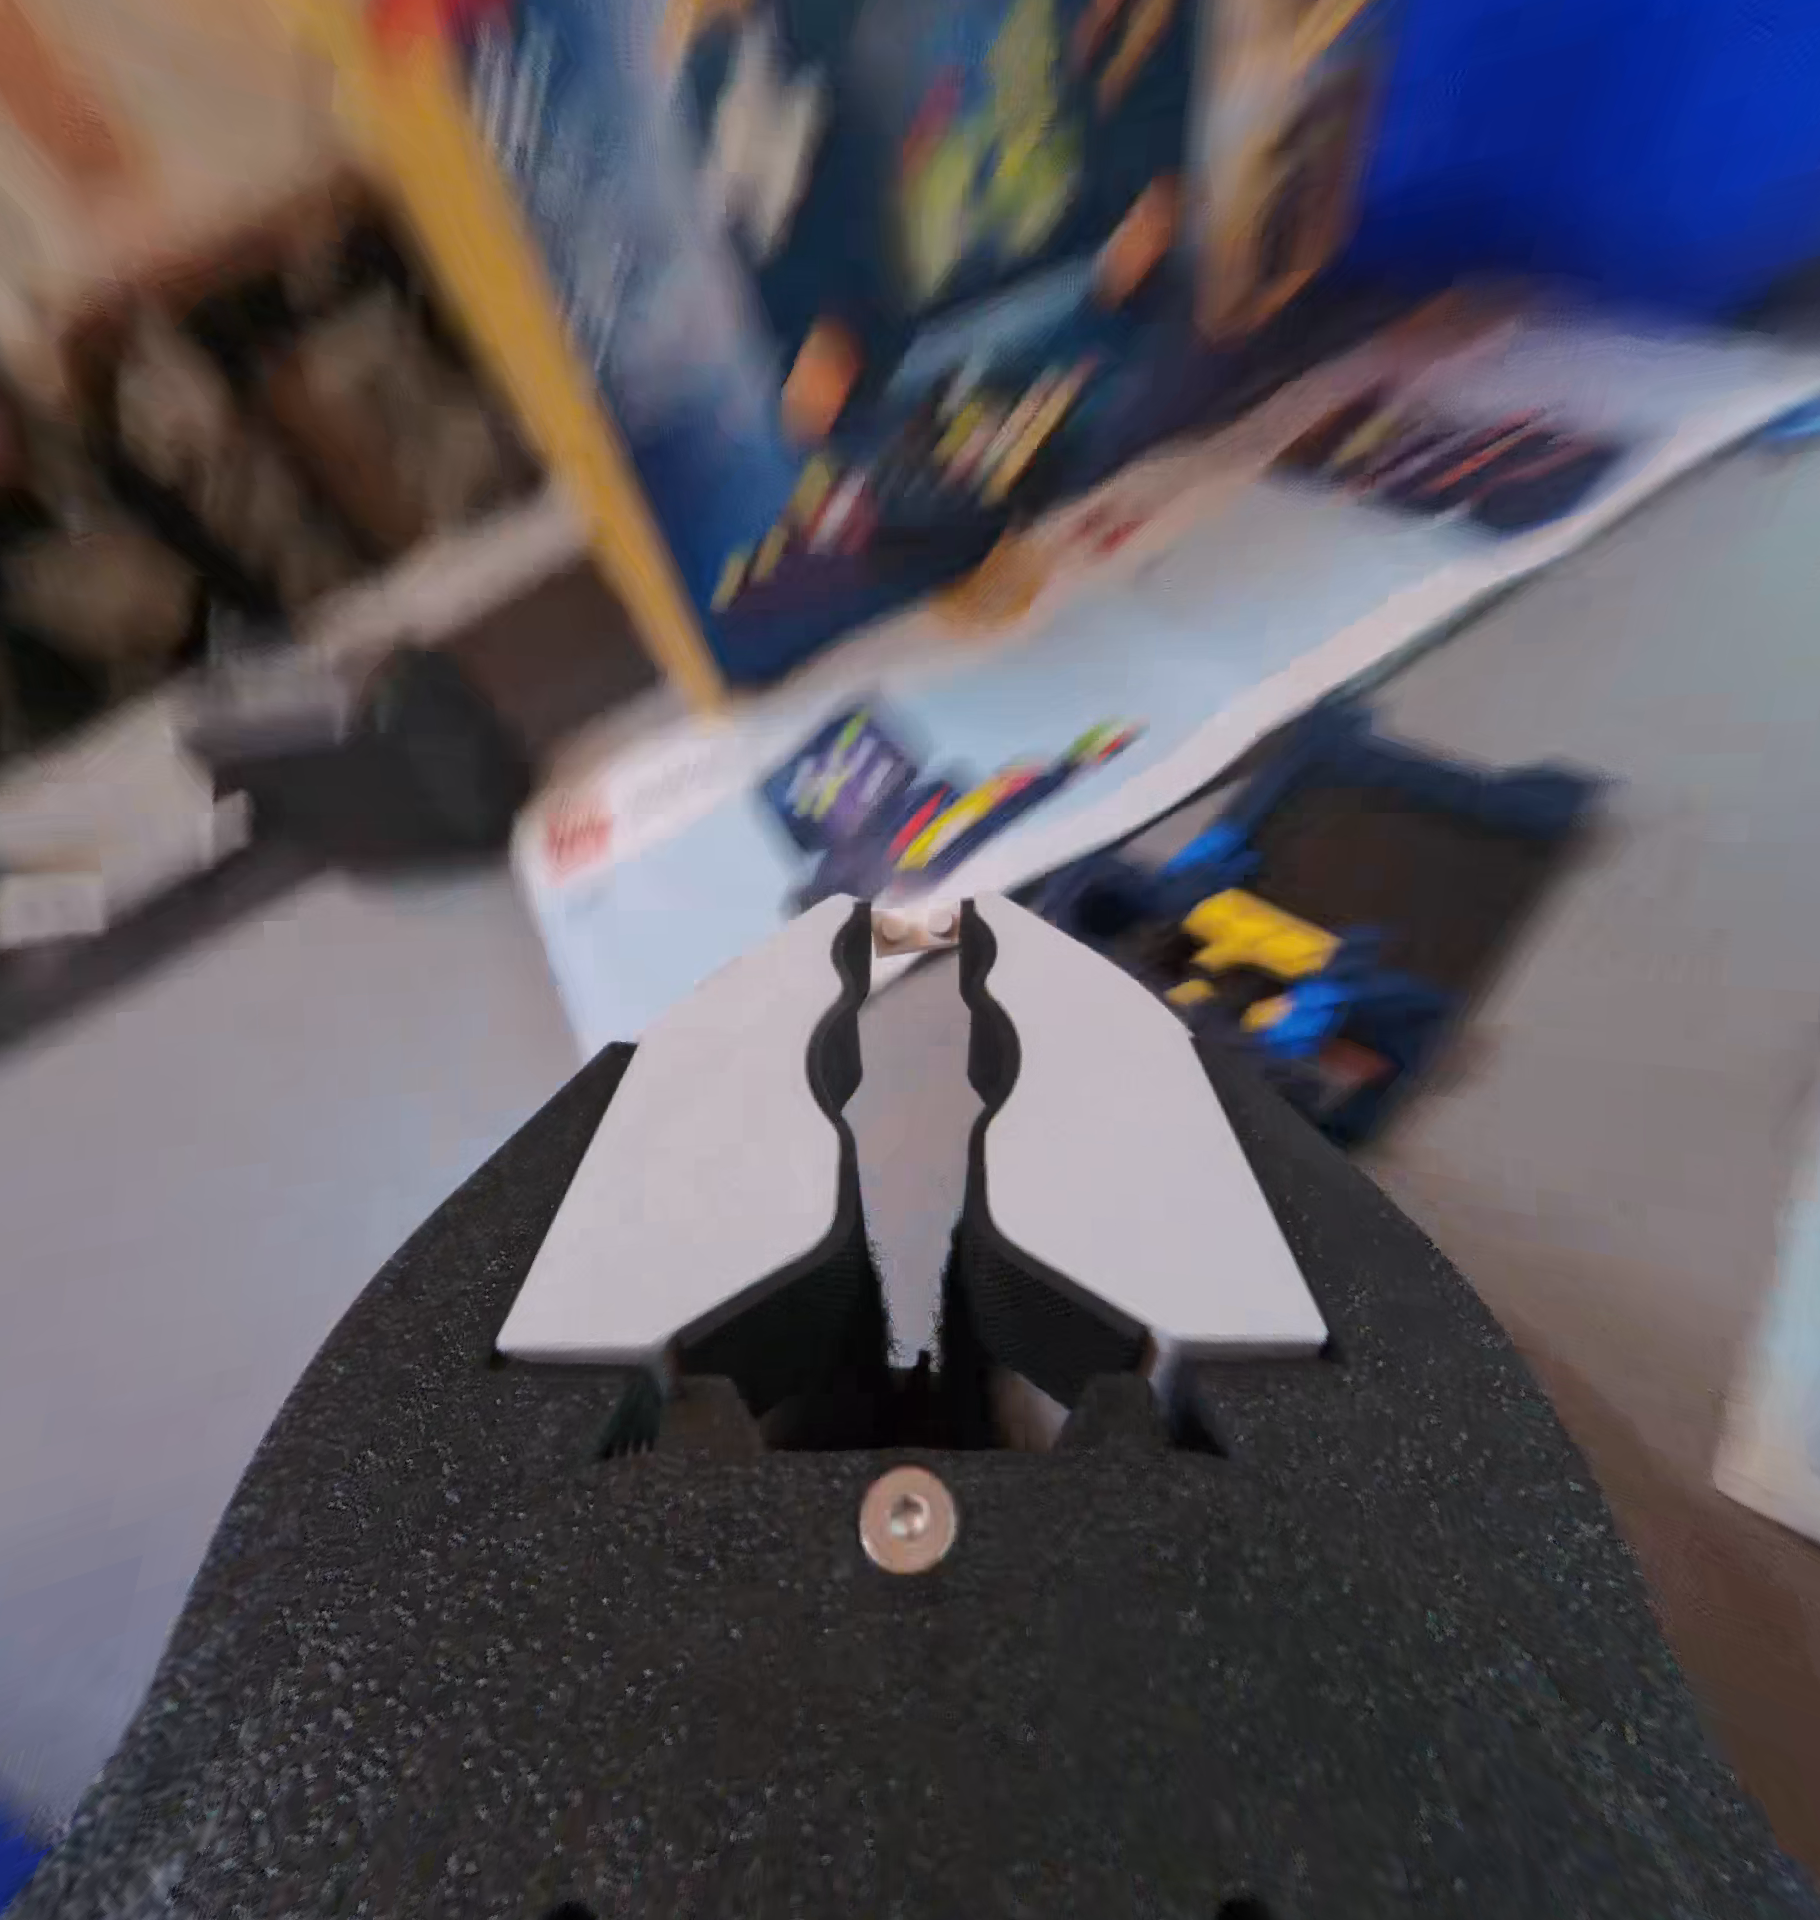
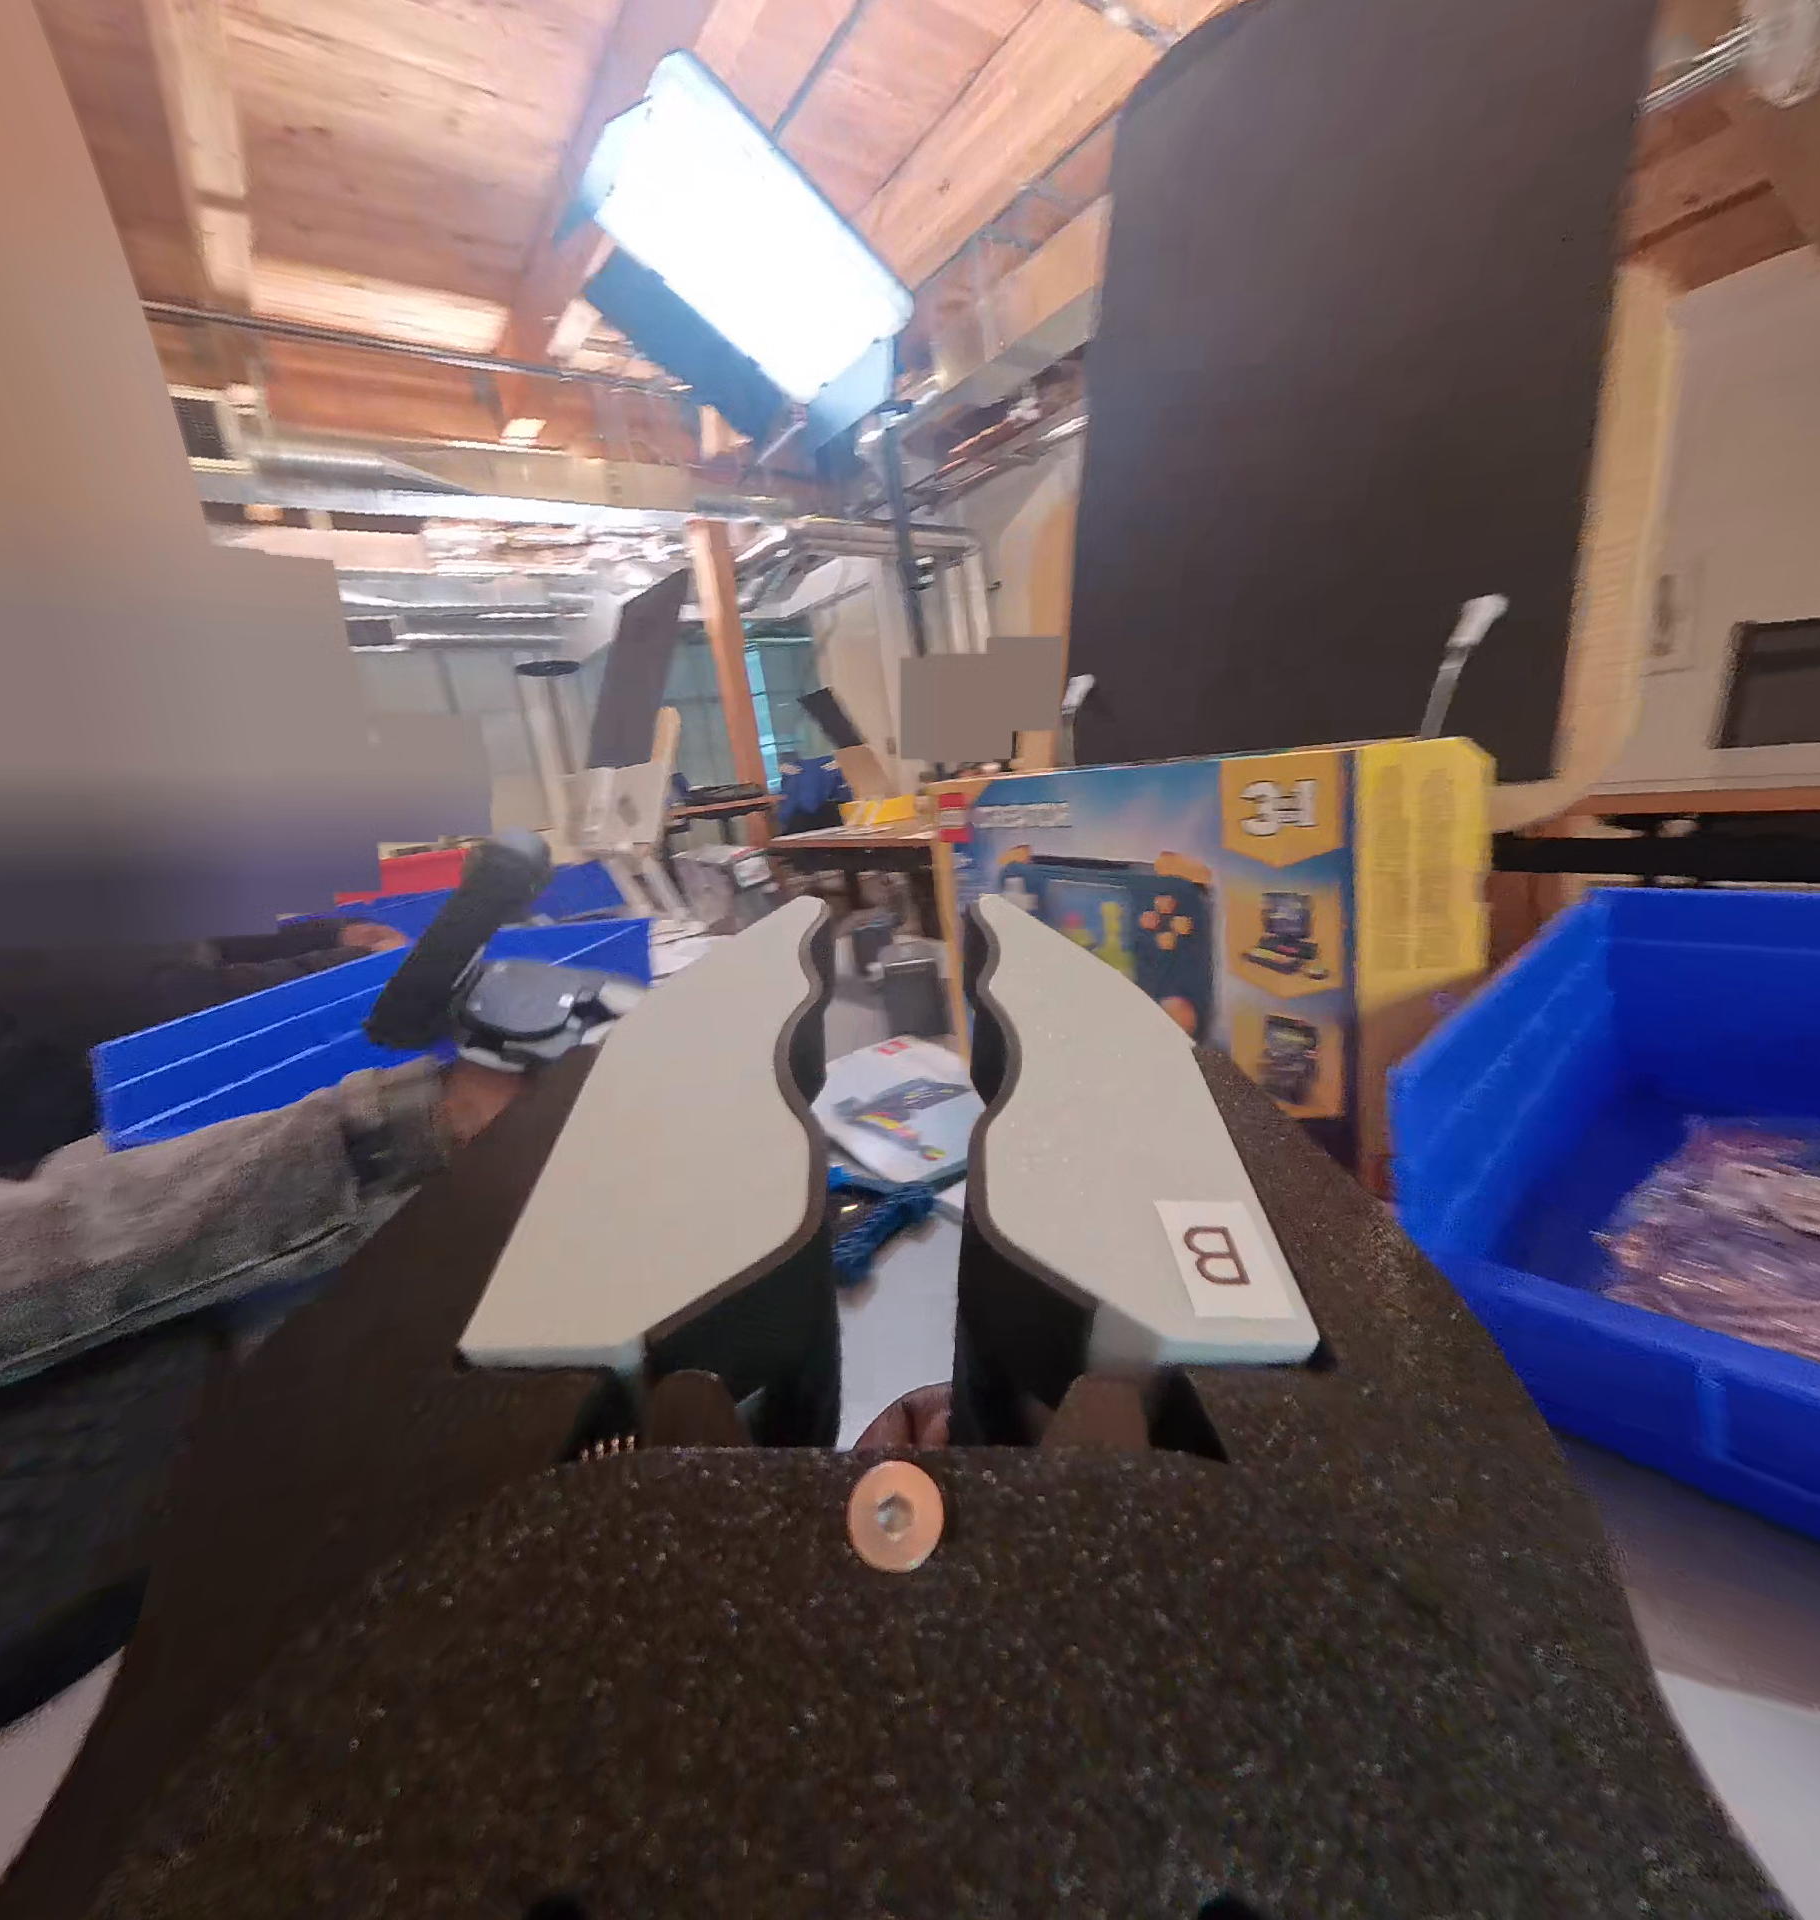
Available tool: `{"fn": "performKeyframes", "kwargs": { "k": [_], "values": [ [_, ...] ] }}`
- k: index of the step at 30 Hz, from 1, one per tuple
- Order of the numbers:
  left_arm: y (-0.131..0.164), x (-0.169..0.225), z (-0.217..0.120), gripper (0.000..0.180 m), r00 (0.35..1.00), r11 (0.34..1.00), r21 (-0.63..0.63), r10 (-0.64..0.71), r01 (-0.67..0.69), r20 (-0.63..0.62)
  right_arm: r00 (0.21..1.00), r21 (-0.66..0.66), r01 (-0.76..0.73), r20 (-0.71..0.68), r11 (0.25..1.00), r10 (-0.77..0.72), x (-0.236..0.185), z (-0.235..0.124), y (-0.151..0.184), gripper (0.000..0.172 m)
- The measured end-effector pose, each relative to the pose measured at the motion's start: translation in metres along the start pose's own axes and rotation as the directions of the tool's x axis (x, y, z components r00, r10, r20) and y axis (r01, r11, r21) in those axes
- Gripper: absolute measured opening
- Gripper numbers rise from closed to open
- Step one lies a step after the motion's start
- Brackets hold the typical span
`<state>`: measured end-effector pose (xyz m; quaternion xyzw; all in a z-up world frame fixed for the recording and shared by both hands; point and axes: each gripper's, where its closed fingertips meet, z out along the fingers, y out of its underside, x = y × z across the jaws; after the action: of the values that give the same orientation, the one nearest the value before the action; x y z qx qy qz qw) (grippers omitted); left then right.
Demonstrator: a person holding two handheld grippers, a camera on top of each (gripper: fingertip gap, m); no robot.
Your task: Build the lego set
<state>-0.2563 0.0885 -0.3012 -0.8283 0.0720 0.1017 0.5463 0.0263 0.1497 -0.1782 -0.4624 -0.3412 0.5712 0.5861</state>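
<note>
My left gripper (image 1: 916, 928) is shut on a small pale two-stud brick (image 1: 916, 930), pinched between its fingertips. It hangs above the near edge of an open instruction booklet (image 1: 740, 883) on the grey table; the view is blurred by motion. A dark blue and yellow brick model (image 1: 1270, 966) lies just right of the fingers. My right gripper (image 2: 895, 935) is open with nothing between its pads, raised above the table and pointing toward the colourful toy box (image 2: 1249, 914). The booklet (image 2: 895, 1112) and a blue piece (image 2: 885, 1216) show below its fingers.
The toy box (image 1: 937, 312) stands behind the booklet. A blue bin (image 2: 1612, 1143) with bagged pieces sits at the right, more blue bins (image 2: 314, 1018) at the left. A person's sleeve (image 2: 158, 1226) and a black handle (image 2: 459, 935) are at the left. One gripper's finger ends stand about 30 centimetres off the other's.
</note>
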Motion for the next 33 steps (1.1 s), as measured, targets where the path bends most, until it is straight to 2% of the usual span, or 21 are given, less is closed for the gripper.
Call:
{"fn": "performKeyframes", "kwargs": {
  "k": [1,2,4,5,7,10,12,14,18,21,24,26,27,28,31,33],
  "values": [
    [-0.027,0.021,-0.015,0.016,0.990,0.984,0.153,0.110,-0.096,-0.085,0.998,-0.020,-0.018,0.053,1.000,0.019,-0.010,0.003,0.004,0.022],
    [-0.052,0.051,-0.037,0.016,0.949,0.929,0.316,0.259,-0.194,-0.178,0.993,-0.053,-0.048,0.109,0.997,0.053,-0.021,0.007,0.009,0.020],
    [-0.086,0.104,-0.083,0.016,0.842,0.760,0.570,0.499,-0.313,-0.203,0.957,-0.167,-0.132,0.235,0.977,0.170,-0.049,0.016,0.026,0.018],
    [-0.091,0.128,-0.097,0.016,0.788,0.696,0.622,0.583,-0.360,-0.197,0.926,-0.247,-0.177,0.286,0.953,0.247,-0.064,0.019,0.038,0.019],
    [-0.092,0.161,-0.103,0.016,0.710,0.610,0.639,0.690,-0.468,-0.139,0.854,-0.408,-0.248,0.336,0.878,0.398,-0.091,0.022,0.063,0.024],
    [-0.084,0.189,-0.096,0.016,0.619,0.524,0.621,0.782,-0.583,-0.079,0.794,-0.525,-0.311,0.314,0.792,0.520,-0.114,0.025,0.092,0.033],
    [-0.079,0.197,-0.093,0.016,0.609,0.530,0.620,0.786,-0.578,-0.104,0.751,-0.554,-0.336,0.330,0.762,0.572,-0.125,0.024,0.098,0.029],
    [-0.077,0.198,-0.092,0.016,0.608,0.536,0.620,0.785,-0.573,-0.116,0.741,-0.584,-0.345,0.311,0.735,0.595,-0.128,0.024,0.105,0.021],
    [-0.074,0.202,-0.094,0.016,0.598,0.540,0.630,0.788,-0.558,-0.146,0.727,-0.588,-0.357,0.314,0.726,0.611,-0.128,0.023,0.108,0.005],
    [-0.076,0.200,-0.091,0.020,0.628,0.570,0.616,0.763,-0.544,-0.152,0.715,-0.577,-0.380,0.312,0.722,0.626,-0.126,0.024,0.106,0.005],
    [-0.079,0.197,-0.091,0.036,0.665,0.604,0.624,0.726,-0.496,-0.175,0.584,-0.580,-0.510,0.308,0.635,0.751,-0.125,0.023,0.094,0.005],
    [-0.070,0.207,-0.096,0.036,0.621,0.624,0.640,0.733,-0.449,-0.278,0.431,-0.701,-0.510,0.294,0.499,0.853,-0.136,0.011,0.095,0.005],
    [-0.063,0.214,-0.101,0.034,0.576,0.633,0.648,0.740,-0.424,-0.347,0.357,-0.790,-0.450,0.268,0.417,0.895,-0.146,0.000,0.100,0.005],
    [-0.057,0.219,-0.106,0.032,0.540,0.644,0.649,0.741,-0.404,-0.399,0.327,-0.854,-0.370,0.248,0.365,0.912,-0.153,-0.013,0.105,0.004],
    [-0.048,0.231,-0.123,0.028,0.442,0.670,0.654,0.734,-0.351,-0.516,0.376,-0.932,-0.180,0.230,0.315,0.898,-0.163,-0.039,0.122,0.005],
    [-0.041,0.244,-0.135,0.025,0.360,0.708,0.638,0.704,-0.301,-0.612,0.363,-0.932,-0.164,0.248,0.323,0.898,-0.169,-0.039,0.119,0.005]
  ]
}}
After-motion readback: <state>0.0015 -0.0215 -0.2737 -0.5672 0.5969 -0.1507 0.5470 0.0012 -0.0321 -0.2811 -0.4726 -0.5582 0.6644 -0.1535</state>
